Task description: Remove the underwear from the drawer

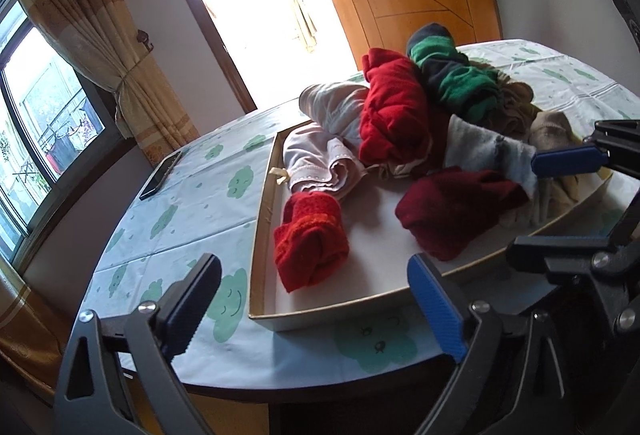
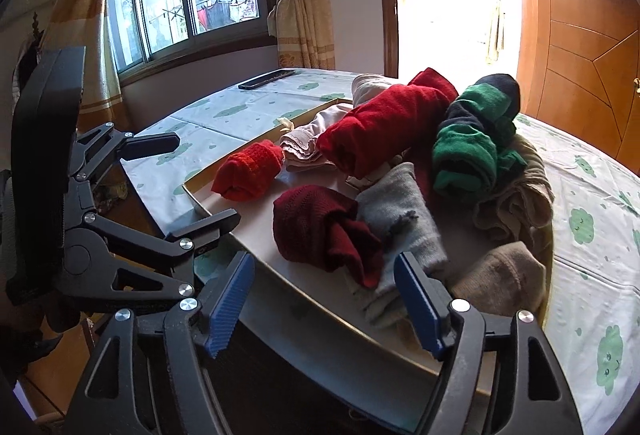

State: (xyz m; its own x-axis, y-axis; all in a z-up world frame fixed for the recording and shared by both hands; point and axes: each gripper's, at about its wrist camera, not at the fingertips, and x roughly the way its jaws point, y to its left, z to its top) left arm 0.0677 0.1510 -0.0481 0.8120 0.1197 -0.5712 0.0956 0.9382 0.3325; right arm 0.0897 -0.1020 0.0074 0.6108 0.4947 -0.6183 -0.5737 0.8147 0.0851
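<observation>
A shallow drawer (image 1: 260, 235) is sitting on a table w/ a cloud-print cloth (image 1: 192, 203). It is full of rolled socks and soft clothes.

The left gripper (image 1: 316, 299) is hanging near the drawer's front edge, jaws wide apart, nothing btwn them. One finger is over the cloth, the other over the drawer's front rim. In the right wrist view this gripper (image 2: 204, 181) is showing at 9 o'clock, also wide and empty.

The right gripper (image 2: 324, 301) is hanging just in front of the near rim, jaws fairly wide, holding nothing. A dark red sock roll (image 2: 324, 231) and a grey sock (image 2: 400, 219) are lying just past its tips, at 12 o'clock from it.

The underwear (image 1: 320, 163), pale pink w/ a lacy edge, is lying in the drawer's far left part, at about 11 o'clock from the left gripper. It is prob. more than one piece, hard to tell. A big red roll (image 1: 392, 115) is resting partly on it. A small bright red roll (image 1: 310, 239) is lying just in front of it. A green and black roll (image 2: 476, 143) is sitting on top of the pile at the back right, w/ tan clothes (image 2: 516, 195) under it.

A black phone (image 1: 160, 175) is lying on the cloth, well apart from the drawer, at 9 o'clock.
</observation>
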